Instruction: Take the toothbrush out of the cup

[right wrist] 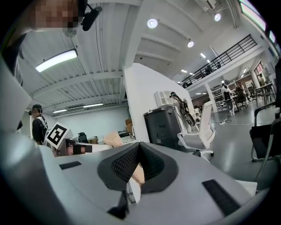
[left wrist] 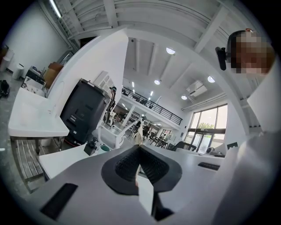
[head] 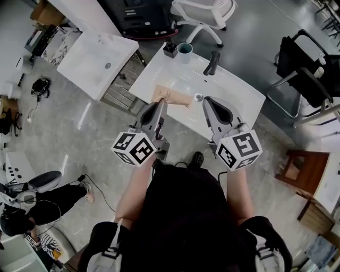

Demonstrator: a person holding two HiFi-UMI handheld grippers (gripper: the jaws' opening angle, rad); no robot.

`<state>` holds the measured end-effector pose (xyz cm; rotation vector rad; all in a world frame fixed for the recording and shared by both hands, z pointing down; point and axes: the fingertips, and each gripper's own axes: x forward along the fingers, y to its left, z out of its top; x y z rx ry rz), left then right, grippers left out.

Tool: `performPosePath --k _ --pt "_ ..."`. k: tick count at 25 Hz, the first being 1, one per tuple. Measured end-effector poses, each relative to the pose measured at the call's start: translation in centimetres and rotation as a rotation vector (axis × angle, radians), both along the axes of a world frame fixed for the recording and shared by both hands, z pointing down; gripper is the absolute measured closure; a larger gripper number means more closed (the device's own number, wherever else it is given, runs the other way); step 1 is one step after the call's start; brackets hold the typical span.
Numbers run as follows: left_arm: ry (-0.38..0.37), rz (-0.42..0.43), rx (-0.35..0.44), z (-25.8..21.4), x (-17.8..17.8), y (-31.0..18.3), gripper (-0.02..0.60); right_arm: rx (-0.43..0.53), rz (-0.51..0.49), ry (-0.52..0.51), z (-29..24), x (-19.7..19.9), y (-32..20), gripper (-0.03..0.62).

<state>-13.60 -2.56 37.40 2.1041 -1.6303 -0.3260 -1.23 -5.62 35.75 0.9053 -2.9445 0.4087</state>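
A teal cup (head: 184,50) stands at the far rim of the white sink (head: 234,90), and appears again in the left gripper view as the cup (left wrist: 105,148). I cannot make out a toothbrush in any view. A crumpled beige paper (head: 172,97) lies in the basin. My left gripper (head: 161,102) points level with its tip over the paper's left end; its jaws (left wrist: 139,147) stand together. My right gripper (head: 207,100) hovers just right of the paper, its jaws (right wrist: 139,144) also together. A beige sliver shows along each seam; whether it is pinched I cannot tell.
A small black holder (head: 170,49) sits beside the cup, and a dark faucet (head: 212,62) and drain (head: 198,97) lie further right. A second white sink (head: 98,58) stands to the left, a white chair (head: 204,13) behind, black chairs (head: 305,69) right.
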Motion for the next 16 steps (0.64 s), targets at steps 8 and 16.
performPosePath --k 8,16 --pt "0.014 0.01 0.008 -0.2 0.9 0.1 0.566 0.003 0.036 0.016 0.0 1.8 0.2 0.563" --pt "0.027 -0.007 0.003 0.0 0.9 0.0 0.566 -0.002 0.038 0.024 0.3 2.8 0.1 0.563"
